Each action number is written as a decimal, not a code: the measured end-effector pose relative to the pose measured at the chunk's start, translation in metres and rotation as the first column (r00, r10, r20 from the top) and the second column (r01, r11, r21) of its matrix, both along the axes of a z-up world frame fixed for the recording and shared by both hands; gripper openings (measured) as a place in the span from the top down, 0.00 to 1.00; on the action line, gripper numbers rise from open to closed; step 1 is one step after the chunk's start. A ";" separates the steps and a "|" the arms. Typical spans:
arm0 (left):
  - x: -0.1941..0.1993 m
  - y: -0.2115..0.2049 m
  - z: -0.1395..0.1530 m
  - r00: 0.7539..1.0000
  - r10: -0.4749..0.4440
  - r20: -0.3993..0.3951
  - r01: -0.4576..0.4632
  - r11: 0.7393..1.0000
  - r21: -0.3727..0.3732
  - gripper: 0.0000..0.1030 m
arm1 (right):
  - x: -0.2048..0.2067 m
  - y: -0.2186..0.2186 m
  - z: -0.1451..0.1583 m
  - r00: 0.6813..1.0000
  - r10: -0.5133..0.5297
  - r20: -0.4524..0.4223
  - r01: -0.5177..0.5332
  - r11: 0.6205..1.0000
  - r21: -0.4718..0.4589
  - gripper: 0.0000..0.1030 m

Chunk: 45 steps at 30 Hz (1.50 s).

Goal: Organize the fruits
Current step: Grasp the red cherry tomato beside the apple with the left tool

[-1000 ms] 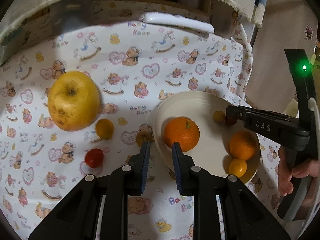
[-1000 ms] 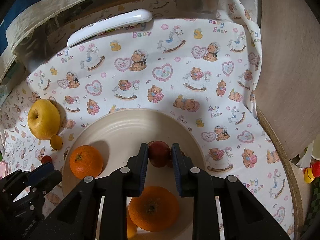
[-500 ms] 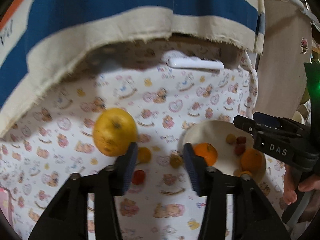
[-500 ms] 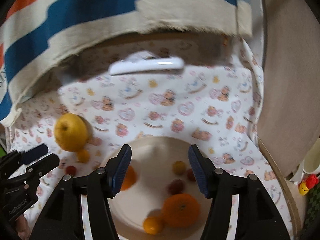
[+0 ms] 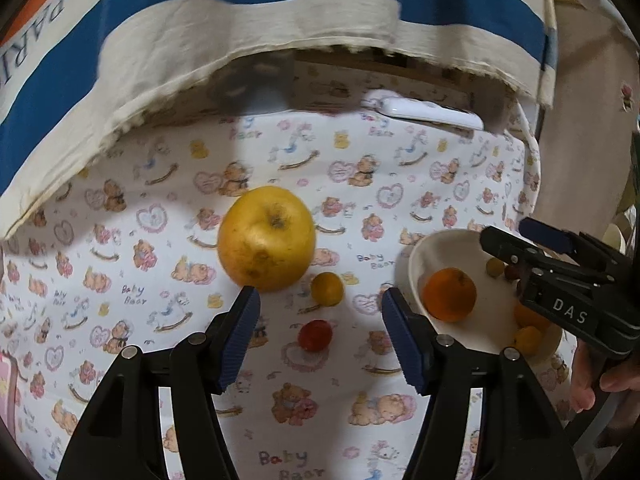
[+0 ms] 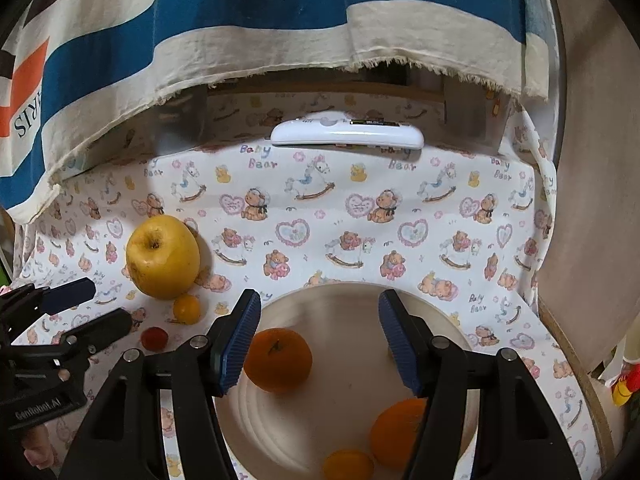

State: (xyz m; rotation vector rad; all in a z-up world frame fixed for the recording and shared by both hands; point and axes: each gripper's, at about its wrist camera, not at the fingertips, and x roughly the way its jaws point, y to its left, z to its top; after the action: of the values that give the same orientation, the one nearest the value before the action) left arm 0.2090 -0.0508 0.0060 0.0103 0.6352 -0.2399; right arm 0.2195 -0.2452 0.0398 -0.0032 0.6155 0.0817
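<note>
**A:** Baby-bear cloth [image 5: 400, 184] over the worktop, striped towel hanging behind. Still off the plate [image 6: 344, 300]: the apple [image 5: 267, 239], a small yellow fruit [image 5: 327, 289], a red one [image 5: 315, 335].

**B:** Both empty. Our left hand-held gripper [image 5: 320, 336] and right hand-held gripper [image 6: 318, 340] are opening, nothing between. We'd straddle the red one squarely, close gently.

Each fisheye camera sits just behind its own gripper and looks forward and down along the two fingers, which fill the lower frame, onto the printed cloth [image 5: 360, 184] from close range. The left view centres on the apple [image 5: 267, 238], with the plate [image 5: 416, 256] at its right edge; the right view centres on the plate [image 6: 344, 296], apple [image 6: 163, 257] at left. Both share apple, plate, white remote [image 6: 347, 133] and striped fabric [image 6: 240, 20] along the top, and each catches the other gripper at its side edge.
</note>
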 end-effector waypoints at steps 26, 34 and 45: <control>0.032 0.040 -0.033 0.984 0.078 -0.160 -0.097 0.988 -0.117 0.40 | -0.002 -0.005 0.005 0.990 0.093 -0.109 -0.071 0.980 0.187 0.32; 0.035 0.031 -0.037 0.982 0.011 -0.190 -0.034 0.992 -0.118 0.66 | 0.003 0.006 -0.012 0.978 0.099 -0.181 -0.071 0.985 0.156 0.32; 0.042 0.014 -0.043 0.965 -0.071 -0.252 0.045 0.993 -0.110 0.72 | 0.007 -0.003 -0.015 0.980 0.049 -0.194 -0.023 0.990 0.137 0.32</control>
State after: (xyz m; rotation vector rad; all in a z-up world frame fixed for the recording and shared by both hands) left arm 0.2514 -0.0367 -0.0375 -0.1029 0.8798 -0.3341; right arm 0.2266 -0.2479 0.0250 0.1254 0.8075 0.1598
